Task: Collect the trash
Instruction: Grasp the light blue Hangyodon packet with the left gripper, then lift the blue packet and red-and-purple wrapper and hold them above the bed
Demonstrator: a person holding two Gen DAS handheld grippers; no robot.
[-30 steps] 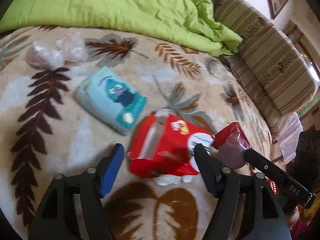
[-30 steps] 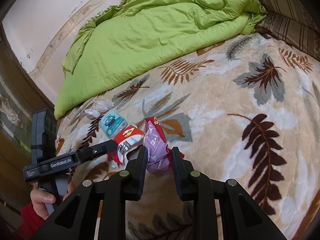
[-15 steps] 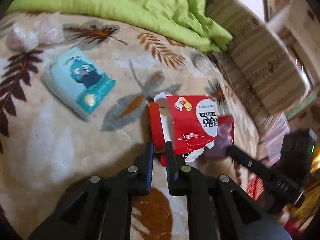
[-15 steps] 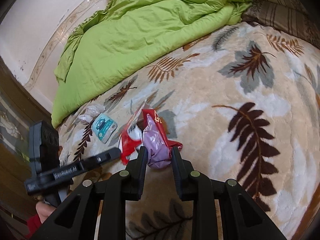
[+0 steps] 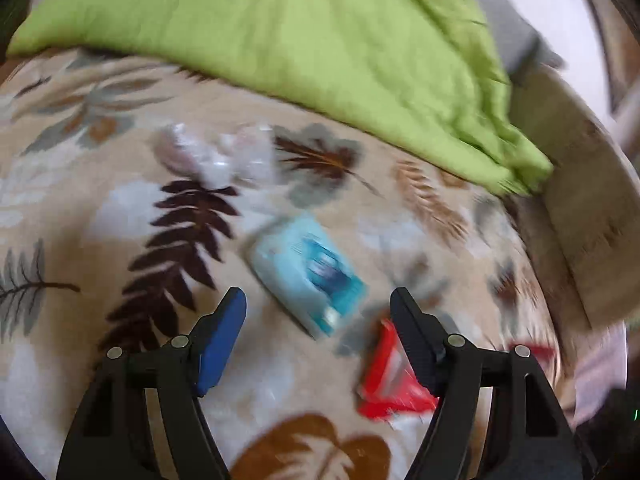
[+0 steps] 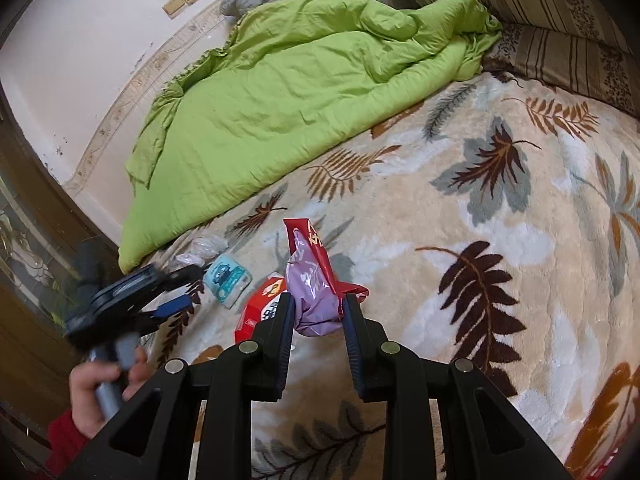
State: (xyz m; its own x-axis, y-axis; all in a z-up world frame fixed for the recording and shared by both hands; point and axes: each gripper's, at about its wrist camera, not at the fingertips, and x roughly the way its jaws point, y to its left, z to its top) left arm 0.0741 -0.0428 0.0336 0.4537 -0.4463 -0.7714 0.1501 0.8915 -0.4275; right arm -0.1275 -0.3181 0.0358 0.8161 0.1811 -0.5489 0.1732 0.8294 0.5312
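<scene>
My left gripper [image 5: 318, 295] is open above the leaf-patterned blanket, its fingers either side of a light blue tissue pack [image 5: 308, 276]; the view is blurred. A red carton [image 5: 386, 380] lies flat by the right finger. Two crumpled clear plastic wads [image 5: 216, 156] lie farther off. My right gripper [image 6: 318, 301] is shut on a purple bag with a red wrapper [image 6: 312, 284], held above the blanket. In the right wrist view the red carton [image 6: 262, 308], the blue pack [image 6: 226, 278] and the plastic wads [image 6: 200, 250] lie to the left, beside the left gripper [image 6: 184, 290].
A green duvet [image 6: 288, 92] is heaped across the far side of the bed. Striped cushions [image 6: 560, 20] line the right edge. A hand in a red sleeve [image 6: 96, 388] grips the left tool near a dark wooden frame [image 6: 32, 240].
The left gripper was shut on the red carton's flap; it has opened, the carton lies on the blanket, and the gripper has swung over the blue pack. The right keeps its hold.
</scene>
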